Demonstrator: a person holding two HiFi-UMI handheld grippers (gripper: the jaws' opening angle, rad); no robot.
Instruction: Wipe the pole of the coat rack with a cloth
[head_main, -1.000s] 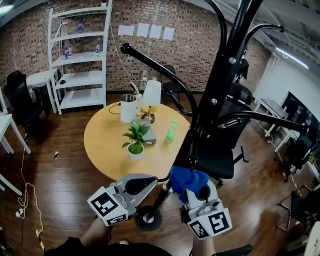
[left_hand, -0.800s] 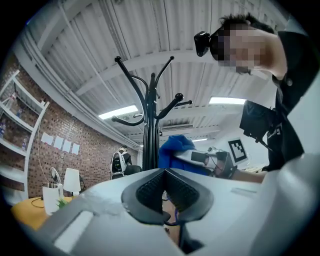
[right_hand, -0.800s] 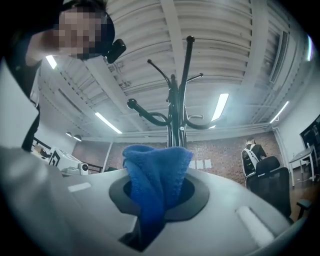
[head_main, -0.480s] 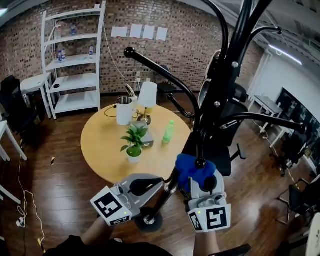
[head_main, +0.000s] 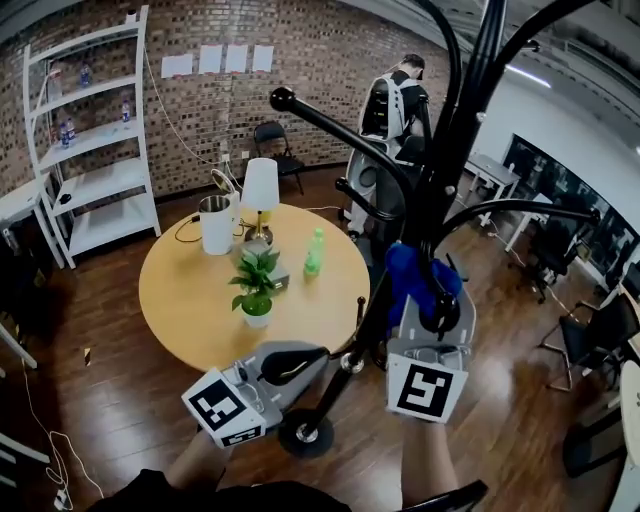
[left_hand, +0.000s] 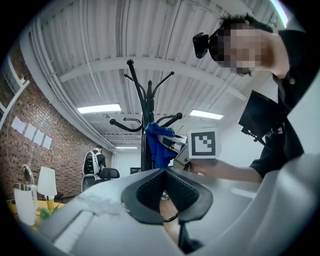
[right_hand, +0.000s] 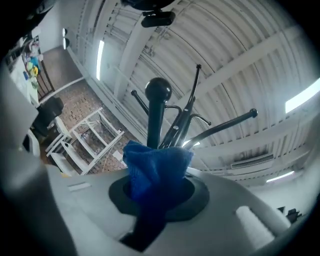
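While clamping the fingers of the right gripper (head_main: 424, 300) on the blue cloth (head_main: 408, 275), centre right, pressing it to the coat rack's pole (head_main: 445, 170). Judging wiping as under way, stretches above and below left. Holding the fingers of the left gripper (head_main: 305, 362) together, empty, lower centre. Noting a pot (head_main: 256, 318) carrying a plant (head_main: 254, 275) on the desk (head_main: 180, 300).

Ceiling strip lights (left_hand: 99, 108) are lighting the room evenly and glaring white; fisheye is bending edges, dark vignette is ringing both gripper views, close foreground is blurring
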